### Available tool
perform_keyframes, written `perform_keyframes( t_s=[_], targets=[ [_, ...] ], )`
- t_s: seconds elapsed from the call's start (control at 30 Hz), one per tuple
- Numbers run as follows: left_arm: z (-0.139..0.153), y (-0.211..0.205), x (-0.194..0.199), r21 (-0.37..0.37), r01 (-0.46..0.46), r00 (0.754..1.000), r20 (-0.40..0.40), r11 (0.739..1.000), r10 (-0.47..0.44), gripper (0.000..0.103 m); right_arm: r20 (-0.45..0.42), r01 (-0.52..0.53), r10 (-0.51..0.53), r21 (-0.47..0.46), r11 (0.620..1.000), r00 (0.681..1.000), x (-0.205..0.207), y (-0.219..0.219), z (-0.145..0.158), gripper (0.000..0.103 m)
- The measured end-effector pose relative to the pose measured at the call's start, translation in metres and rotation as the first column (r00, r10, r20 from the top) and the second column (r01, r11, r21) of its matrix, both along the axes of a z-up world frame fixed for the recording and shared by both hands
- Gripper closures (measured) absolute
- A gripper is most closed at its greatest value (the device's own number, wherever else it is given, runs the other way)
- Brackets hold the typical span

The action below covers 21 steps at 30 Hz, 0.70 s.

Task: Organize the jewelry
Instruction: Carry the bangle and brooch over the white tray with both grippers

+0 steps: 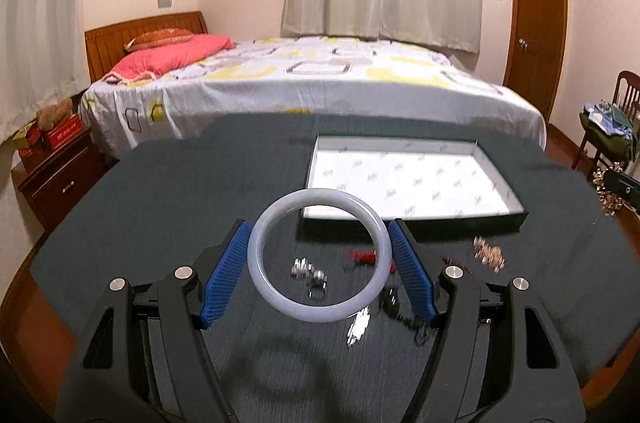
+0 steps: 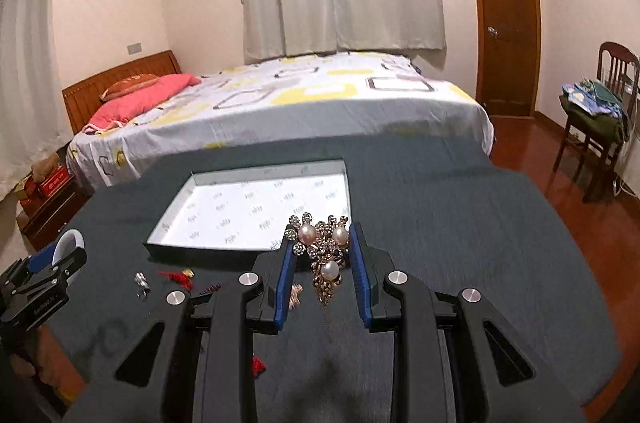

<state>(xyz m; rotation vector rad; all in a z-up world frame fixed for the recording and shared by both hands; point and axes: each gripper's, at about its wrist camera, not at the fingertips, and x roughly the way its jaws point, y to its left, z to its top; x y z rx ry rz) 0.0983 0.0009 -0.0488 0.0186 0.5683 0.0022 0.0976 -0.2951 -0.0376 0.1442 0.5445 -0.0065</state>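
Note:
My left gripper is shut on a pale white bangle, held above the dark table cloth. It also shows at the left of the right wrist view. My right gripper is shut on a gold brooch with three pearls, held above the cloth. A shallow box with a white lining lies just beyond both grippers. Loose pieces lie on the cloth: a silver ring cluster, a red tassel piece, a silver brooch, a dark piece, a gold cluster.
A bed stands behind the table. A wooden nightstand is at the left, a door and a chair with clothes at the right. The table's right edge drops to a red-brown floor.

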Motion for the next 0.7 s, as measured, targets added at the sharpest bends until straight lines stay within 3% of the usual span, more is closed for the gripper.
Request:
perform_keyframes(
  t_s=[0.4, 0.7],
  targets=[
    [0.03, -0.017, 0.051, 0.001, 0.049, 0.995, 0.088, 0.999, -0.049, 0.034, 0.1, -0.073, 0.074, -0.01, 0.997, 0.992, 0.053, 0.016, 0.037, 0.076],
    [0.045, -0.041, 0.133, -0.008, 0.076, 0.986, 0.152, 0.997, -0.074, 0.034, 0.149, -0.1, 0.095, 0.028, 0.995, 0.984, 0.116, 0.018, 0.047, 0.076]
  ],
)
